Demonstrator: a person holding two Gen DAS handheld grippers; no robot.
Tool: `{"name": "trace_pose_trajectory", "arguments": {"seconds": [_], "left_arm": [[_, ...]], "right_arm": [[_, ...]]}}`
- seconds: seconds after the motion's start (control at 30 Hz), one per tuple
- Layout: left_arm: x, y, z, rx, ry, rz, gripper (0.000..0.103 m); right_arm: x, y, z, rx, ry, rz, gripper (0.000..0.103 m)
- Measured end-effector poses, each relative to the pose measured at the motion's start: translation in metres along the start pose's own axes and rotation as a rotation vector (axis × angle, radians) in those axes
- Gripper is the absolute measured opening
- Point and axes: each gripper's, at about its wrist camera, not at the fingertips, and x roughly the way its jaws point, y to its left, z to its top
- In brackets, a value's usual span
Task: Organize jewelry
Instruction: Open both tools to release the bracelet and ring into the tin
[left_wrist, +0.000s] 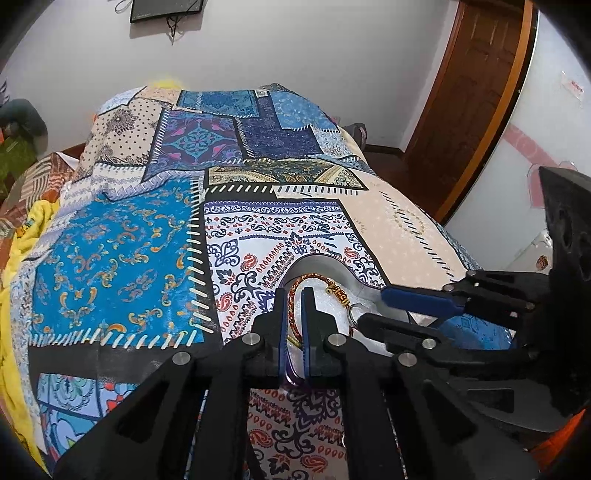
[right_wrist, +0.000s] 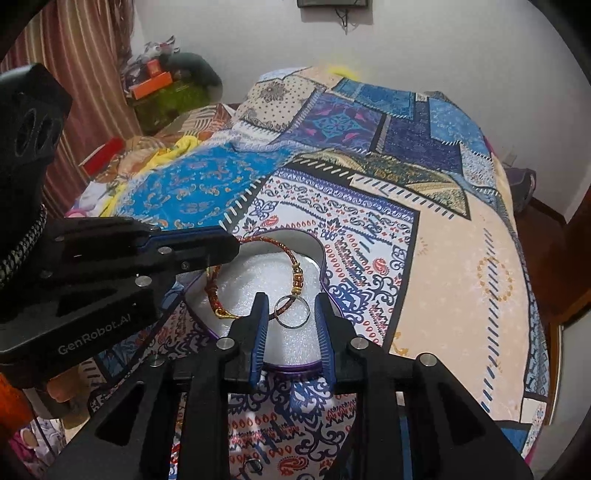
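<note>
A heart-shaped jewelry box (right_wrist: 320, 264) with white foam lining lies open on the patterned bedspread. A red and gold braided bracelet (right_wrist: 291, 260) lies in it, with a silver ring (right_wrist: 294, 311) at its beaded end. My left gripper (left_wrist: 296, 295) is shut on the bracelet's cord (left_wrist: 290, 309) over the box (left_wrist: 314, 263); it shows from the side in the right wrist view (right_wrist: 225, 251). My right gripper (right_wrist: 291, 301) is open, its fingers on either side of the silver ring, and it also shows in the left wrist view (left_wrist: 373, 308).
The patchwork bedspread (left_wrist: 147, 236) covers the whole bed. A small ring (right_wrist: 254, 464) lies on the cloth near the front edge. A brown door (left_wrist: 476, 85) stands at the right; clutter and a curtain (right_wrist: 92, 74) are at the left.
</note>
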Motion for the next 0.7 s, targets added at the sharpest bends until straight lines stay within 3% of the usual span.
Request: {"name": "trace_pose_trajectory", "arguments": {"seconds": [0.13, 0.27, 0.3, 0.53, 0.7], "left_arm": [[-0.015, -0.005, 0.001, 0.019, -0.025, 0.032, 0.009], [-0.035, -0.01, 0.0, 0.036, -0.061, 0.069, 0.036], [-0.04, -0.011, -0.001, 0.04, -0.072, 0.078, 0.039], [-0.062, -0.015, -0.011, 0.059, -0.07, 0.107, 0.04], [-0.069, -0.014, -0.026, 0.065, -0.028, 0.101, 0.048]], "right_arm": [[-0.016, 0.003, -0.002, -0.002, -0.028, -0.025, 0.026], [-0.032, 0.003, -0.003, 0.007, -0.056, -0.043, 0.026], [-0.037, 0.003, -0.004, 0.011, -0.063, -0.047, 0.026], [-0.059, 0.002, -0.016, 0.04, -0.078, -0.073, 0.027], [-0.067, 0.004, -0.027, 0.04, -0.078, -0.096, 0.027]]}}
